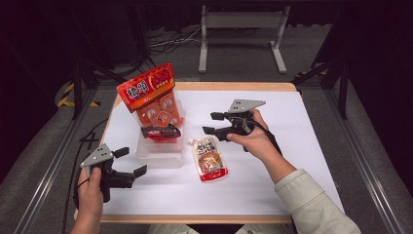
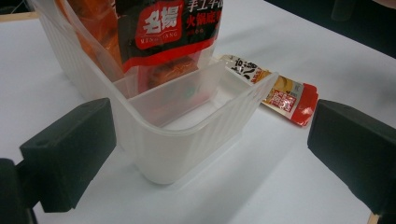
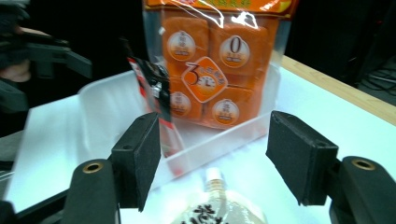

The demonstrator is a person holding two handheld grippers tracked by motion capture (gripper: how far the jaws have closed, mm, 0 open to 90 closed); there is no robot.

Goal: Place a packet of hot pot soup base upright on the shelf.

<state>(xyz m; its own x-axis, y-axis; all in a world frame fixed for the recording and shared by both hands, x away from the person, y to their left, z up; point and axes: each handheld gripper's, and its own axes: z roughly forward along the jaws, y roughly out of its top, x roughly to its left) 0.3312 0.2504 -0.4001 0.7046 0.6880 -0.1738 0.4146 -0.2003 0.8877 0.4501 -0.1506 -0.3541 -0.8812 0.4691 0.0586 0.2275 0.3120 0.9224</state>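
Spouted sauce pouch (image 1: 210, 159): flat on table (image 1: 292, 146), right of clear plastic bin (image 1: 160, 158); likely soft, slippery film; grip near spout.
Right hand-held gripper (image 1: 213, 123): spread, empty, above pouch.
Left hand-held gripper (image 1: 130, 161): spread, empty, near bin.

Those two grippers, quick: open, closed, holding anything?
Left gripper: open, empty, near the clear bin.
Right gripper: open, empty, above the spouted sauce pouch.

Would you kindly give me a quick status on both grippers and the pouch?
Left gripper open, empty, near the bin. Right gripper open, empty, above the pouch. Pouch flat on the table, right of the bin. Nothing between them.
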